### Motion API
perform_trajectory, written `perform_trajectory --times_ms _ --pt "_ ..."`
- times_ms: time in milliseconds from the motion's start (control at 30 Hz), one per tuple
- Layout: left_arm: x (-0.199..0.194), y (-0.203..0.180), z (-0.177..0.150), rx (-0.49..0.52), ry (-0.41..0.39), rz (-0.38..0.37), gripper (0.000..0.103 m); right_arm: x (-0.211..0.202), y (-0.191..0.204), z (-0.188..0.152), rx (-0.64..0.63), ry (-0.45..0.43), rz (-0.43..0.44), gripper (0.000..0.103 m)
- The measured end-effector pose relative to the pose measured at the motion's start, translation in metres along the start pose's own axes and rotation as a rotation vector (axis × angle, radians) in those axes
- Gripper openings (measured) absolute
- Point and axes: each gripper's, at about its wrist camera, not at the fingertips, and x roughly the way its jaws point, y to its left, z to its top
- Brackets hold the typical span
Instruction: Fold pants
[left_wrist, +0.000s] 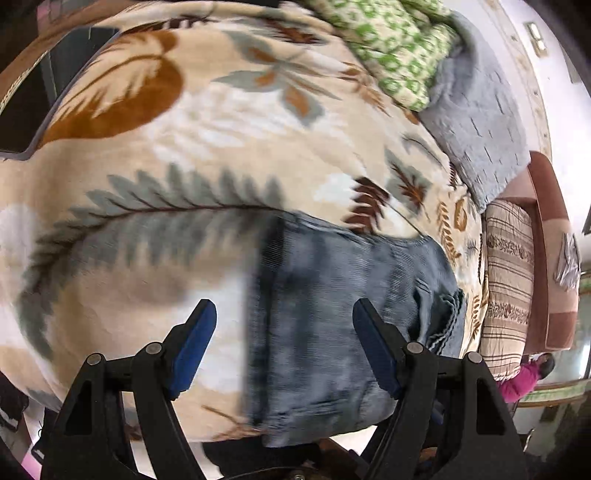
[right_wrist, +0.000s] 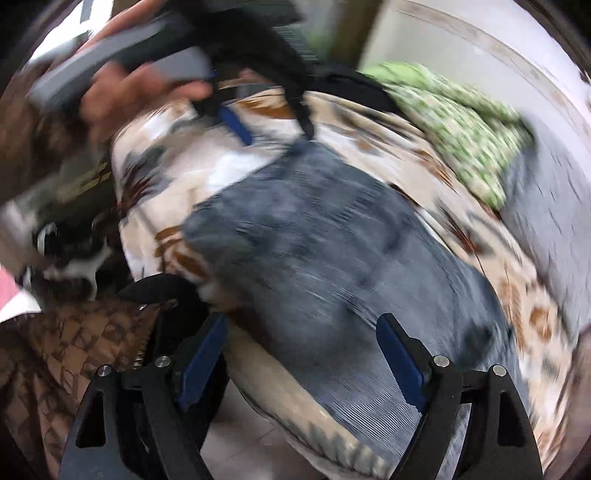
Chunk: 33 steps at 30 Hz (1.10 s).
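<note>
Blue-grey corduroy pants (left_wrist: 332, 295) lie folded on a beige leaf-patterned blanket (left_wrist: 221, 129) near the bed's front edge. My left gripper (left_wrist: 283, 302) hangs open above the pants' left edge, with nothing between its blue pads. In the right wrist view the pants (right_wrist: 332, 240) fill the middle, blurred by motion. My right gripper (right_wrist: 303, 317) is open over their near end and holds nothing. At the far end of the pants the left gripper (right_wrist: 273, 129) shows again, held by a hand (right_wrist: 140, 85).
A green patterned quilt (left_wrist: 399, 44) and a grey blanket (left_wrist: 480, 122) lie at the back of the bed. A striped pillow (left_wrist: 509, 295) sits at the right end. A brown patterned jacket (right_wrist: 55, 369) is at lower left, above tiled floor (right_wrist: 240, 435).
</note>
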Motion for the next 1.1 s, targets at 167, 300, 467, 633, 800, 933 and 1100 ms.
perform_trajectory --times_ms 167,300,467,633,800,933,1100 --pt "0.017 0.013 0.019 -0.003 0.082 -0.061 0.076 0.03 0.031 0.017 -0.107 0.03 -0.092 0.085" --pt "0.032 0.005 0.032 0.048 0.135 -0.075 0.084 0.049 0.046 0.023 -0.161 0.043 -0.142 0.085" --pt "0.044 -0.014 0.042 0.103 0.17 -0.094 0.096 0.066 0.053 0.035 -0.191 0.016 -0.198 0.088" --pt "0.056 -0.035 0.036 0.172 0.215 -0.186 0.099 0.065 0.044 0.042 -0.187 -0.007 -0.178 0.07" --pt "0.055 -0.049 0.03 0.178 0.197 -0.168 0.028 0.048 0.044 0.042 -0.215 -0.05 -0.143 0.028" --pt "0.028 -0.064 0.024 0.188 0.146 -0.19 0.018 0.018 0.019 0.043 -0.1 -0.112 -0.116 0.024" --pt "0.0 -0.113 0.02 0.237 0.09 -0.203 0.014 -0.021 -0.021 0.036 0.055 -0.184 -0.092 0.024"
